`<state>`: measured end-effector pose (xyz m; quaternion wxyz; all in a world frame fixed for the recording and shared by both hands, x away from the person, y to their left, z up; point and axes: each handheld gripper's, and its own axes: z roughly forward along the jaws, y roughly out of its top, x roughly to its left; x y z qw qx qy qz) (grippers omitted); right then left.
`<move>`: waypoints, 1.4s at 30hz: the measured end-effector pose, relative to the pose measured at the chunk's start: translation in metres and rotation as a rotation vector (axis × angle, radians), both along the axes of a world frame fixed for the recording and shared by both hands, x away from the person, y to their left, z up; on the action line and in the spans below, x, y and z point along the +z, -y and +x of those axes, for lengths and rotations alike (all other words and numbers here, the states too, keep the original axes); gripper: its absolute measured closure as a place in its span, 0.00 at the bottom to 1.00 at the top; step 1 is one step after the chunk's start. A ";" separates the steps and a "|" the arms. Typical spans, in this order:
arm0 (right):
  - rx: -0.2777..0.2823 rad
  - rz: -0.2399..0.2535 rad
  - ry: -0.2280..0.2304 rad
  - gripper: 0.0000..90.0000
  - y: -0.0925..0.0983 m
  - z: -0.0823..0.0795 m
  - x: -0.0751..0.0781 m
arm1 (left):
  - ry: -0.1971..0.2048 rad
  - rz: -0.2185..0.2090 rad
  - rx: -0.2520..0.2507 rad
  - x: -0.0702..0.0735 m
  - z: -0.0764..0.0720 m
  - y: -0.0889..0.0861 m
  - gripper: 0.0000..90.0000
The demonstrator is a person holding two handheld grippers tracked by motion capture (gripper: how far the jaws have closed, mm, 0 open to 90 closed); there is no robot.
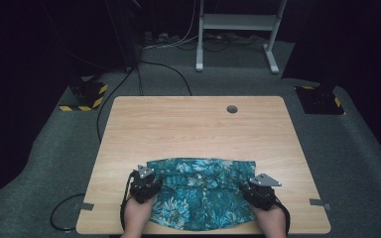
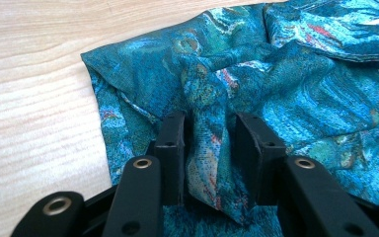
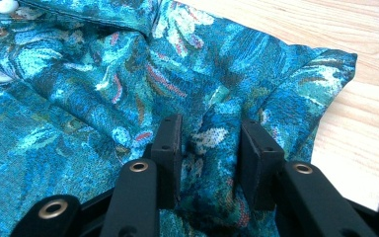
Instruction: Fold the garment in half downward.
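A teal floral shirt lies folded at the near edge of the wooden table. My left gripper sits at the shirt's left edge and my right gripper at its right edge. In the left gripper view, the left gripper has a raised ridge of the shirt bunched between its jaws, touching both. In the right gripper view, the right gripper pinches a similar fold of the shirt near its outer corner. White buttons show at the upper left.
Bare wood stretches beyond the shirt to a round cable hole near the far edge. A white metal frame and cables stand on the grey floor behind. Yellow-black striped bases flank the table.
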<state>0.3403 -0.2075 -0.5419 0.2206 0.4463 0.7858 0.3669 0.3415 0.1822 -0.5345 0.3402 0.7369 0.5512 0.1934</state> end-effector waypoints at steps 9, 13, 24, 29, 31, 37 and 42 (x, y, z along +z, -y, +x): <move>-0.004 0.007 0.000 0.72 -0.001 0.029 0.000 | -0.001 0.012 0.020 0.001 0.026 0.000 0.72; -0.012 0.006 -0.003 0.72 -0.002 0.043 0.001 | 0.008 0.025 0.024 0.001 0.041 -0.002 0.73; -0.001 0.029 -0.045 0.55 -0.001 0.063 0.006 | -0.041 -0.018 0.009 0.006 0.060 -0.002 0.49; 0.002 0.059 -0.005 0.48 0.001 0.060 0.024 | -0.007 -0.029 0.003 0.020 0.058 -0.001 0.39; 0.003 0.065 0.018 0.47 0.000 0.060 0.033 | 0.012 -0.027 -0.005 0.027 0.058 0.001 0.37; 0.025 0.085 0.052 0.46 -0.011 0.064 0.054 | 0.055 -0.045 -0.029 0.049 0.064 0.010 0.32; 0.049 0.095 0.053 0.49 -0.028 0.071 0.061 | 0.049 -0.054 -0.052 0.053 0.074 0.024 0.32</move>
